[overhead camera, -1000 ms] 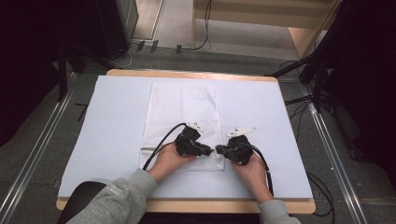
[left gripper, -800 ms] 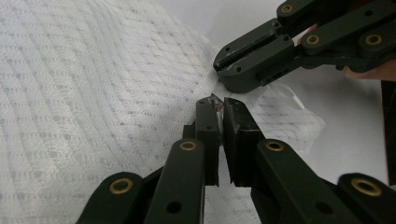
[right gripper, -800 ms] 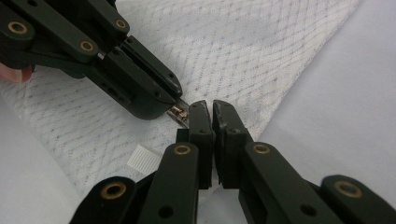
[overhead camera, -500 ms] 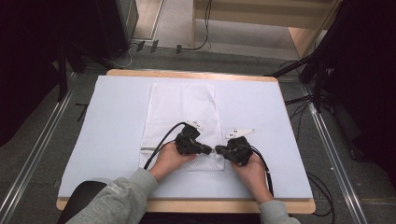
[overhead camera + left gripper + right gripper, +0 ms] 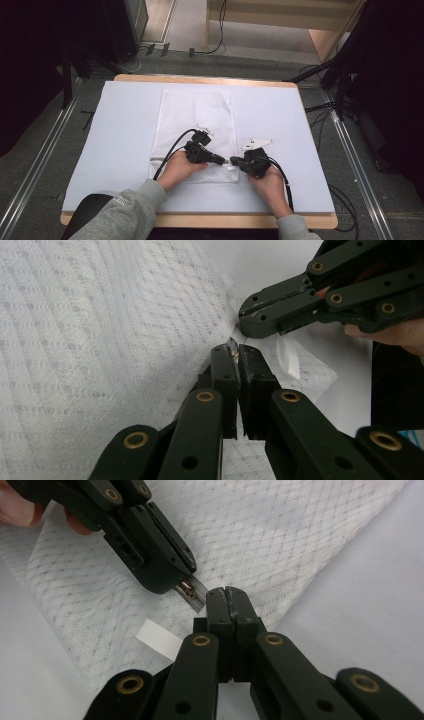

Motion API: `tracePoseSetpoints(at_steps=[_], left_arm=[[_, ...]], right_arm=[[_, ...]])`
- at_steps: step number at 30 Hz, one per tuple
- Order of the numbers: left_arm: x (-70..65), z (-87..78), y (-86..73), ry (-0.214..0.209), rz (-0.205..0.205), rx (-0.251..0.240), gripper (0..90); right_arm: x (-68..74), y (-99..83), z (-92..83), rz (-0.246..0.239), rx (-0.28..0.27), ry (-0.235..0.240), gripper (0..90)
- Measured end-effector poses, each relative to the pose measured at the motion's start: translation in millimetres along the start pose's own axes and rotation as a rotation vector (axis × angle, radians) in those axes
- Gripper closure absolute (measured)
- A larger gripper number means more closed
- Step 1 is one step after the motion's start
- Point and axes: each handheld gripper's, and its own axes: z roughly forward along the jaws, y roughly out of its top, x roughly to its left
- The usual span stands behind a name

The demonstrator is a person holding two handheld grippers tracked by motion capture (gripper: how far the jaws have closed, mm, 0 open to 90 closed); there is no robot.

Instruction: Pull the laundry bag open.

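Near the bench's front edge, the left gripper's fingers pinch the zipper pull of the white mesh bag; the right gripper's fingers clamp the bag's corner beside it.

Zipper pull half hidden inside the left tool; mesh bag corner under both hands
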Motion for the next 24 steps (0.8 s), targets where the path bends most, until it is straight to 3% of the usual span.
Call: tracePoseSetpoints(at_steps=[3,5,9,11,24], left_arm=[[-0.3,-1.0,0.7,0.002,0.002,0.009,88.3],[2.2,-2.4,0.9,-0.007,-0.010,0.014,88.3],[5.4,-7.8,1.2,0.006,-0.024,0.017,88.3],[7.8,-9.8,0.6,-0.014,-0.033,0.019,88.3],[11.1,-27.7,-5.3,-0.008,-0.029,0.035,88.2]], right_arm=[[0.0,-0.2,-0.2,0.001,0.001,0.001,90.0],[1.2,0.1,0.5,-0.027,-0.002,-0.007,90.0],[2.5,-0.5,0.9,-0.024,0.000,-0.007,90.0],[2.2,-0.7,0.5,-0.016,0.003,-0.003,90.0],[-0.3,-2.4,0.3,-0.014,-0.007,0.013,90.0]])
